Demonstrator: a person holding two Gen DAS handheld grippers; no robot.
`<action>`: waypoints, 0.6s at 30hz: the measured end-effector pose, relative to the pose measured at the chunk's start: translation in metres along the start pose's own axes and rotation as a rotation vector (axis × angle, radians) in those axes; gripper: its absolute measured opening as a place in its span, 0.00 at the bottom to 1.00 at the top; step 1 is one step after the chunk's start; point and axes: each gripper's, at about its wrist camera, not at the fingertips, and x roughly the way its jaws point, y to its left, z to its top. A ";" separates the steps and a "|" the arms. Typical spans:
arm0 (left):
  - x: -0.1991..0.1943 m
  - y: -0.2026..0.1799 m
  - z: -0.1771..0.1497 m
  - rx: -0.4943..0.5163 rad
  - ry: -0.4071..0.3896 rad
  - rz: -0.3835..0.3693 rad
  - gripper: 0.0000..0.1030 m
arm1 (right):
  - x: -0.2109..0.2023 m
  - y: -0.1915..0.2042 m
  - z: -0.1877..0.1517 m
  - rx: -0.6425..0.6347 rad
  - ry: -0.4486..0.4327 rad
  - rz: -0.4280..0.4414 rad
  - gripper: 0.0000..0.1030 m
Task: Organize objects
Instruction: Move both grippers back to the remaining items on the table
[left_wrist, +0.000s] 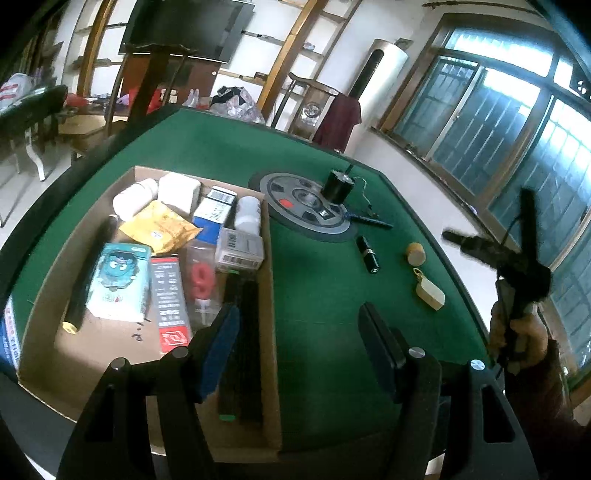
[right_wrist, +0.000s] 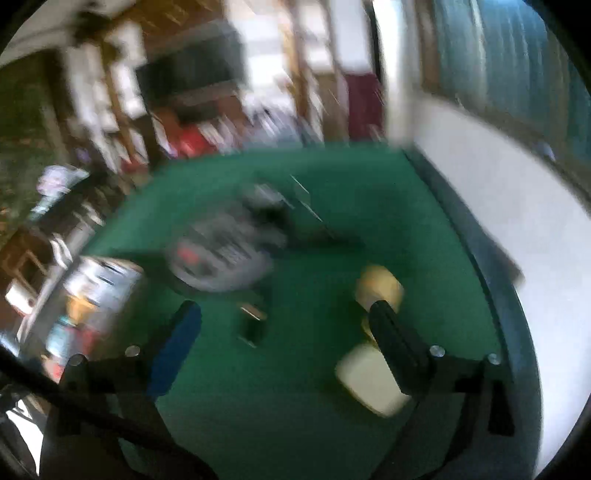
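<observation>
An open cardboard box (left_wrist: 271, 295) on the left of the green table (left_wrist: 325, 332) holds several packets, bottles and cartons. A long black bar (left_wrist: 242, 350) lies inside along its right wall. My left gripper (left_wrist: 299, 343) hovers open over that wall, its blue pad beside the bar and not pressing it. On the felt lie a black lipstick (left_wrist: 367, 254), a wooden cylinder (left_wrist: 416, 253) and a cream key tag (left_wrist: 430, 293). In the blurred right wrist view my right gripper (right_wrist: 284, 332) stands wide open above the lipstick (right_wrist: 253, 325). The cylinder (right_wrist: 378, 288) and tag (right_wrist: 369, 380) lie by its right finger.
A round grey disc (left_wrist: 306, 206) sits at the table's centre with a black motor (left_wrist: 337, 186) standing on it. A blue-handled tool (left_wrist: 369, 219) lies next to them. A person's hand (left_wrist: 521, 332) holds the right gripper at the table's right edge. Chairs and windows surround the table.
</observation>
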 end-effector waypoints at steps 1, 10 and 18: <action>0.001 -0.004 -0.001 0.003 0.003 -0.001 0.59 | 0.008 -0.020 -0.001 0.045 0.045 -0.004 0.90; 0.023 -0.037 -0.004 0.039 0.060 -0.014 0.59 | 0.028 -0.083 -0.025 0.127 0.178 -0.006 0.90; 0.039 -0.060 -0.002 0.060 0.108 0.000 0.59 | 0.053 -0.070 -0.045 0.007 0.202 0.020 0.90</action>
